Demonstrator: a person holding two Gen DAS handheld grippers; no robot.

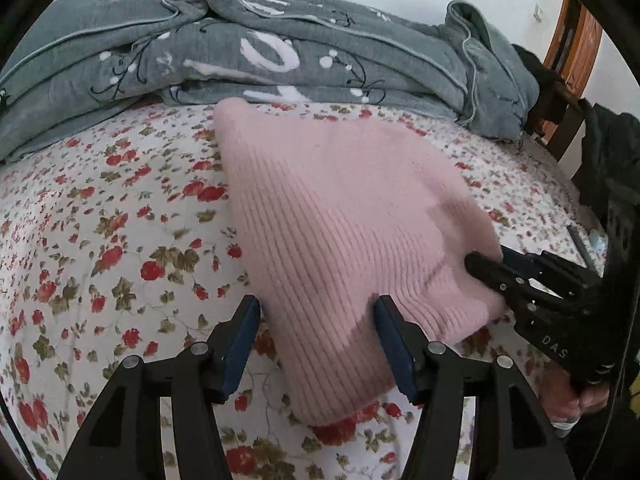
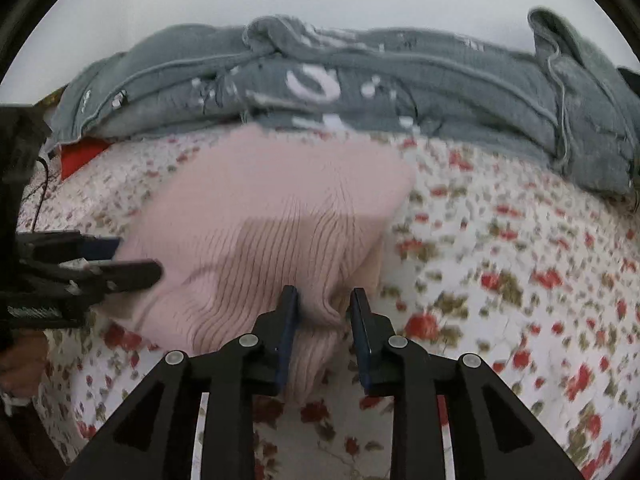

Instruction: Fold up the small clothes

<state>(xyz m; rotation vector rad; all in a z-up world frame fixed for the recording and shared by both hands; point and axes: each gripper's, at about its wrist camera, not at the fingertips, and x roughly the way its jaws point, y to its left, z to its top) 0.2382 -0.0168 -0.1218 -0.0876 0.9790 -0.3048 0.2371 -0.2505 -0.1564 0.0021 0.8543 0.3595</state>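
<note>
A pink ribbed knit garment lies folded on the floral bedsheet. My left gripper is open, its fingers either side of the garment's near corner. My right gripper is partly open around the garment's near right edge, with a bunch of knit between the fingers; the grip is unclear. The right gripper shows in the left wrist view at the garment's right edge. The left gripper shows in the right wrist view at the garment's left edge.
A folded grey quilt with white print lies along the back of the bed, just behind the garment. A wooden bedpost stands at the far right. Something red lies under the quilt's left end. A white wall is behind.
</note>
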